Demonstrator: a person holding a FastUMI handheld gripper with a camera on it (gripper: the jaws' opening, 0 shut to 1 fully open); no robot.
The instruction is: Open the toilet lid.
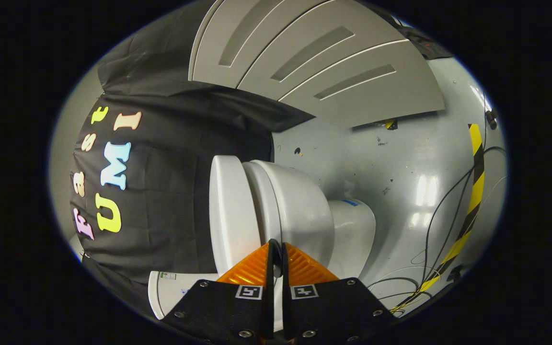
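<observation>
The gripper [276, 249] has its fingers [249, 270] drawn almost together, only a thin slit between them and nothing held. Just beyond their tips is the toilet [300, 211], seen rolled a quarter turn. Its lid [225, 211] is closed, lying flat against the bowl, with the lid's top toward the black cloth wall [161, 191]. The base [352, 230] meets the grey floor [400, 163], where cables [436, 225] and striped tape [472, 196] lie.

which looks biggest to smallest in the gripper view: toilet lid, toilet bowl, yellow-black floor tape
1. toilet bowl
2. toilet lid, seen nearly edge-on, so close to the bowl
3. yellow-black floor tape, thin and farther off

The gripper has its fingers nearly together, at the lid's edge.
</observation>
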